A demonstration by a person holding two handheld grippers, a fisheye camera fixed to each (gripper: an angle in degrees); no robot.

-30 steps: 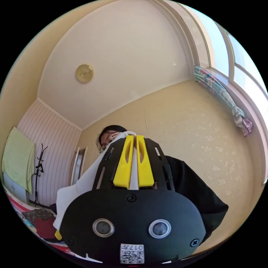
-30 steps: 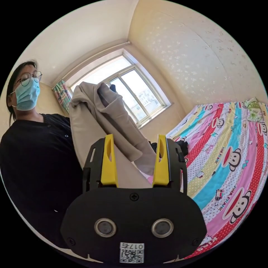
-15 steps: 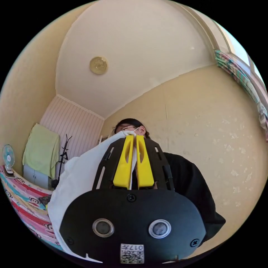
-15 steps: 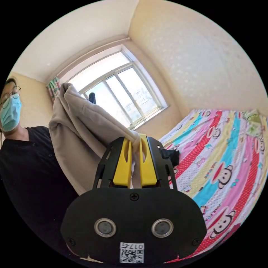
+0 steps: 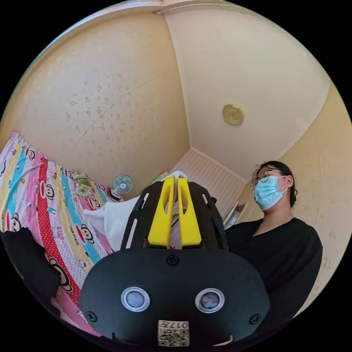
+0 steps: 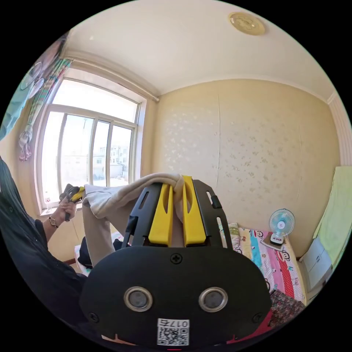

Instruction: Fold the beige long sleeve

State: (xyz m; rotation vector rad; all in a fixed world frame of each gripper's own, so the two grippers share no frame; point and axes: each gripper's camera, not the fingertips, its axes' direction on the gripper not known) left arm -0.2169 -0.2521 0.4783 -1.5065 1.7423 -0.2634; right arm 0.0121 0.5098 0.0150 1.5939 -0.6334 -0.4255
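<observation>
So the right gripper (image 6: 177, 183), wide apart a second ago, is now clamped on the beige long sleeve (image 6: 110, 200). The left gripper (image 5: 175, 182) is kept pinched on it too. It's held stretched midair above the bed (image 5: 47, 205), probably ready for laying flat.

A second ago your right gripper (image 6: 177, 181) stood open beside the hanging beige long-sleeve garment (image 6: 110, 200); now its yellow jaws pinch a fold of it. The cloth, then bunched up high, now stretches across to your left gripper (image 6: 76, 193).
</observation>
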